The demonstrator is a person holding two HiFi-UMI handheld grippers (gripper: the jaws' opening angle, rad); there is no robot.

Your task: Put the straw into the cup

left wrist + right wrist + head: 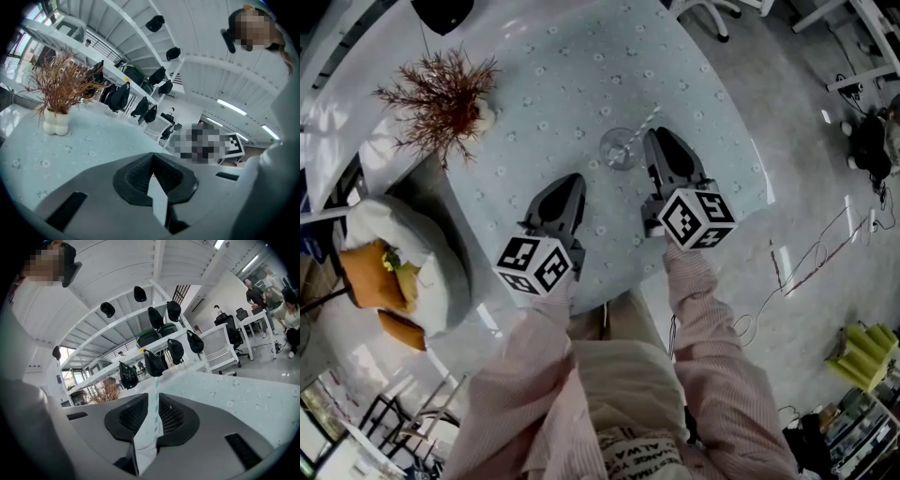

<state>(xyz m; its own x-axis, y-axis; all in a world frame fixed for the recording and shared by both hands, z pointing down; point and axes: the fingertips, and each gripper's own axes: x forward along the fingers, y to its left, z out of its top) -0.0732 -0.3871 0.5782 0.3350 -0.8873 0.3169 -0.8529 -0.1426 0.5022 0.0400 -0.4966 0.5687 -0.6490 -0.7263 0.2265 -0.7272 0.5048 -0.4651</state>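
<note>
A clear glass cup (621, 148) stands on the pale blue patterned table (534, 112). A thin striped straw (645, 122) leans up and to the right from the cup's mouth, close past the tip of my right gripper (656, 137). In the right gripper view the straw (155, 394) runs upright through the gap of the right gripper (156, 403), whose pads stand slightly apart around it without pressing on it. My left gripper (571, 181) hovers left of and nearer than the cup, apart from it. Its tips (152, 157) meet, with nothing seen between them.
A dried reddish plant in a white vase (441, 94) (55, 119) stands at the table's far left. A chair with white and orange cushions (394, 272) sits left of the table. The table's near edge (609, 291) is just before the person's body. Cables lie on the floor at right.
</note>
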